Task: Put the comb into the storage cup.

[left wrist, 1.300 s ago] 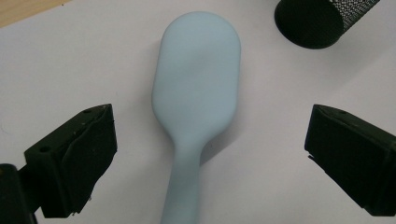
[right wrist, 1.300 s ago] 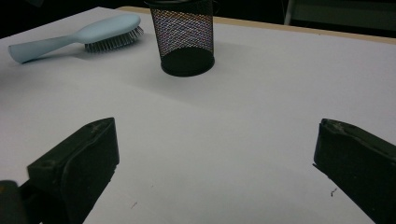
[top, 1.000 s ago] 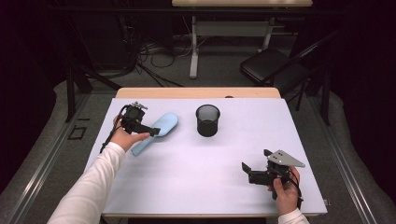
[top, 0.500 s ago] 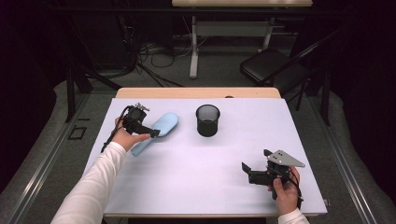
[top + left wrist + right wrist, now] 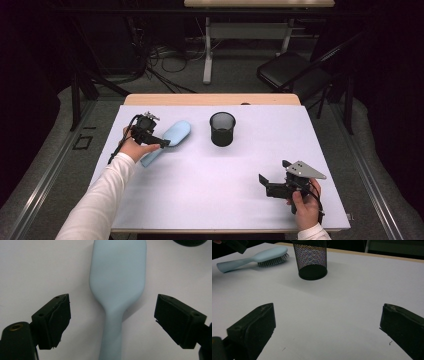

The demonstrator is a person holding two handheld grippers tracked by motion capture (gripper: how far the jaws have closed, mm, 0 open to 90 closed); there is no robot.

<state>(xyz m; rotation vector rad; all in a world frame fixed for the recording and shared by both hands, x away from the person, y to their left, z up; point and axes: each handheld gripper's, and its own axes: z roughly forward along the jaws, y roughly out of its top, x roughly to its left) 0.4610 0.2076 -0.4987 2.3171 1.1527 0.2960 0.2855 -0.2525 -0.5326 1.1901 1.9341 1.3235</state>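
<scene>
Now left tool [image 5: 112, 322] closing, astride hairbrush [image 5: 117, 285], untouched | right tool [image 5: 327, 332] open | mesh cup [image 5: 222, 128] beside brush.

brush: pale blue hairbrush [image 5: 168, 140], one piece
pose: flat, bristles down, handle toward lower left
place: left-centre of high view, on white bench [image 5: 200, 190]

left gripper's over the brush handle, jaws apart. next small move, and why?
Probably lower and close on the handle. The left gripper straddles the pale blue hairbrush, which lies bristles-down on the table; its jaws have just been closing, but both pads are clear of the handle's neck. Nothing is gripped yet.
</scene>
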